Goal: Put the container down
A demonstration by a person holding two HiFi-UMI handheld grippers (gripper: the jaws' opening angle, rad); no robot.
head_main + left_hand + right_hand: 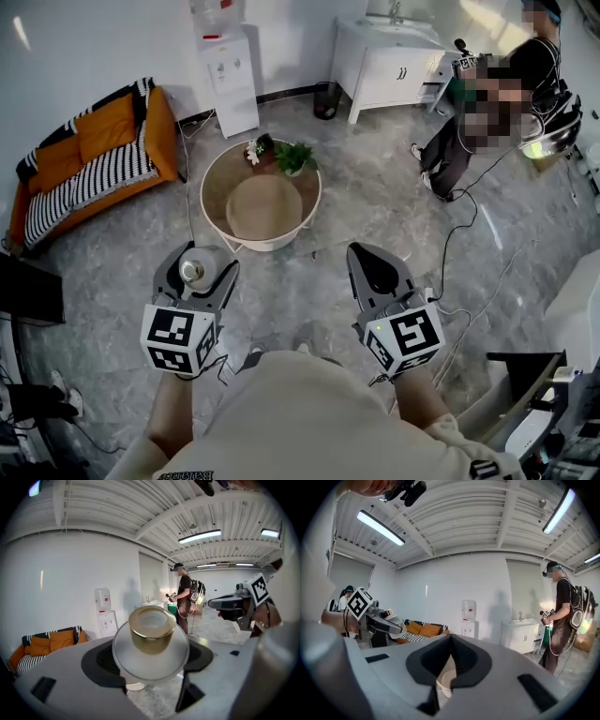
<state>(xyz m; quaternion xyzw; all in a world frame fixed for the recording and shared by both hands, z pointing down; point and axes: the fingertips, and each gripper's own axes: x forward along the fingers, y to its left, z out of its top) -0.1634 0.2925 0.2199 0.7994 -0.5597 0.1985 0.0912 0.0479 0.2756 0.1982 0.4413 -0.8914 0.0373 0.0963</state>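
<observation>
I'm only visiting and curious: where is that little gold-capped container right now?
The container is clamped in the left gripper, held above the floor at the head view's lower left, short of the round table.

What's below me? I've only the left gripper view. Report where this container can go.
Observer: A round table stands on the floor ahead of the container.
Operator: Say what's on it.
Observer: A potted plant at its far edge.
Operator: Check the right gripper.
Observer: The right gripper has its jaws together, nothing between them.
</observation>
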